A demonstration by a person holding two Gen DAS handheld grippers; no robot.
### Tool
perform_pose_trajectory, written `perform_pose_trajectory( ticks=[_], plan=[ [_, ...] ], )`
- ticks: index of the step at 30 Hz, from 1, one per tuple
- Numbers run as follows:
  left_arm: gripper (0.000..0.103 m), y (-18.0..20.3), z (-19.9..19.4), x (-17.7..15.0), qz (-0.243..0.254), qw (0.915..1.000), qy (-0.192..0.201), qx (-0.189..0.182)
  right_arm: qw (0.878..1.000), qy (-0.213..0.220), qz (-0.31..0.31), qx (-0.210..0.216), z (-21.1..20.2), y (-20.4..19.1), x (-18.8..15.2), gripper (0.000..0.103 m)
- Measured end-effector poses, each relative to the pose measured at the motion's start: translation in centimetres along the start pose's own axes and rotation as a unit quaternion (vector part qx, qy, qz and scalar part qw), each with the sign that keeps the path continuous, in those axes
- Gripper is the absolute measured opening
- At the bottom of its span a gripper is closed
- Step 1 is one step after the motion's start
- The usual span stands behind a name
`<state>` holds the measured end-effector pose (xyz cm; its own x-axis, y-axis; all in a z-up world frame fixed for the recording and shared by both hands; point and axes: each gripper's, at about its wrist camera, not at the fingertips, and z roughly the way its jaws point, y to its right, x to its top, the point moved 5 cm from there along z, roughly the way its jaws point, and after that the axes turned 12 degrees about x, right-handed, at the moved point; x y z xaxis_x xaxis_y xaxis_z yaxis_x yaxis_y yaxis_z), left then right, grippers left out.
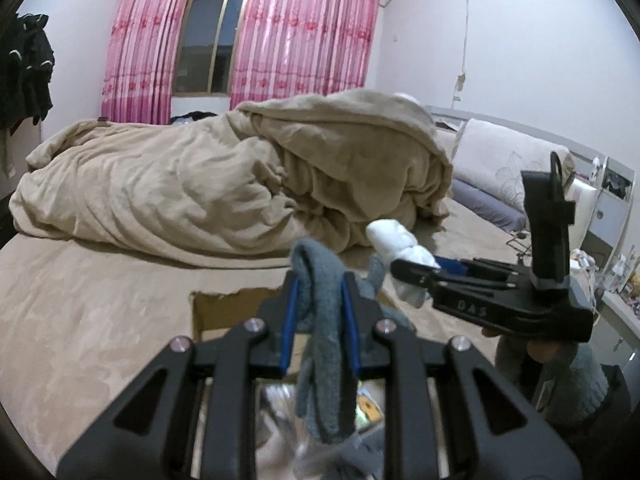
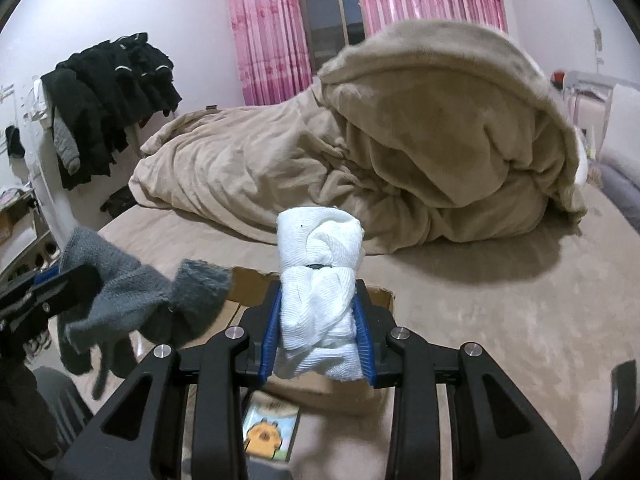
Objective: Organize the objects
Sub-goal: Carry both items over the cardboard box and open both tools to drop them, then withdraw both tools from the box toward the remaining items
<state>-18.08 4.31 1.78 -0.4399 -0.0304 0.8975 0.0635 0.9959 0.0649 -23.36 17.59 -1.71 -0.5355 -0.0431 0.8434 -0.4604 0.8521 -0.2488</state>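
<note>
Fingers of the left gripper [image 1: 319, 320] clench a grey glove [image 1: 324, 360], which droops below them. R gripper [image 2: 320, 332] pinches a rolled white towel [image 2: 318, 296] upright betw its pads. Beyond both — tan bed [image 2: 500, 320] w/ heaped blanket [image 2: 400, 152], pink curtains [image 1: 304, 32]. Under the fingertips — open cardboard box [image 1: 224, 312]; contents blurred.

We see grey glove [image 1: 324, 344], white sock roll [image 2: 318, 300], beige blanket [image 1: 240, 176], pink floral-striped curtains [image 1: 308, 28], blue pads [image 2: 362, 344].

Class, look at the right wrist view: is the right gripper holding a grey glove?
No, the right gripper clamps a white rolled cloth.
</note>
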Motion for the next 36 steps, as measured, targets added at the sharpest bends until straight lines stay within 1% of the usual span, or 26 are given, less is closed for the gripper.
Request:
perform_pose_trajectory(
  ticks=[3, 8, 11, 12, 14, 15, 16, 21, 25, 28, 31, 33, 34, 35, 36],
  plan=[
    [0.021, -0.1, 3.6, -0.3, -0.014, 0.9996, -0.023, -0.006, 1.0, -0.015, 0.013, 0.004, 2.4, 1.0, -0.7, 0.035],
    [0.022, -0.1, 8.9, -2.0, -0.036, 0.9973, -0.061, -0.017, 0.998, -0.056, 0.031, 0.005, 6.2, 3.1, -3.3, 0.035],
    [0.022, 0.3, 11.5, -3.8, -0.03, 0.9958, -0.086, -0.012, 0.996, -0.073, 0.05, 0.001, 7.7, 4.5, -4.3, 0.035],
    [0.022, 0.6, 12.5, -4.6, -0.023, 0.9952, -0.095, -0.004, 0.996, -0.076, 0.051, -0.002, 8.0, 4.8, -4.5, 0.035],
    [0.023, 1.0, 13.6, -5.7, -0.003, 0.9939, -0.11, 0.002, 0.995, -0.08, 0.052, -0.005, 8.5, 5.2, -4.8, 0.035],
    [0.023, 1.1, 14.3, -6.3, 0.003, 0.9924, -0.123, 0.007, 0.996, -0.078, 0.048, -0.005, 8.7, 5.2, -4.8, 0.035],
    [0.025, 1.1, 14.8, -6.9, 0.006, 0.9906, -0.136, 0.012, 0.996, -0.077, 0.045, -0.004, 8.7, 5.1, -4.8, 0.035],
    [0.026, 0.9, 15.3, -7.5, 0.009, 0.9884, -0.151, 0.018, 0.996, -0.077, 0.034, -0.002, 8.7, 4.5, -5.1, 0.038],
    [0.028, 0.6, 14.7, -7.4, 0.001, 0.9878, -0.154, 0.017, 0.996, -0.077, 0.035, 0.0, 8.7, 4.3, -5.1, 0.039],
    [0.031, 0.3, 13.9, -6.8, -0.002, 0.9887, -0.149, 0.021, 0.997, -0.069, 0.036, -0.002, 8.0, 4.0, -5.2, 0.045],
    [0.036, 0.0, 12.5, -6.0, -0.008, 0.9896, -0.141, 0.025, 0.997, -0.056, 0.044, 0.001, 6.8, 3.8, -4.8, 0.046],
    [0.039, -0.2, 11.6, -5.5, -0.011, 0.9902, -0.136, 0.028, 0.998, -0.041, 0.048, 0.0, 5.7, 3.6, -4.3, 0.053],
    [0.044, -0.3, 10.7, -5.2, -0.01, 0.9907, -0.133, 0.029, 0.998, -0.036, 0.049, -0.001, 5.3, 3.5, -4.1, 0.06],
    [0.049, -0.3, 10.2, -5.1, -0.011, 0.991, -0.13, 0.029, 0.998, -0.029, 0.051, 0.0, 4.7, 3.4, -3.8, 0.069],
    [0.064, -0.4, 9.4, -4.8, -0.012, 0.9916, -0.126, 0.028, 0.998, -0.019, 0.053, 0.002, 3.9, 3.2, -3.6, 0.074]
  ],
)
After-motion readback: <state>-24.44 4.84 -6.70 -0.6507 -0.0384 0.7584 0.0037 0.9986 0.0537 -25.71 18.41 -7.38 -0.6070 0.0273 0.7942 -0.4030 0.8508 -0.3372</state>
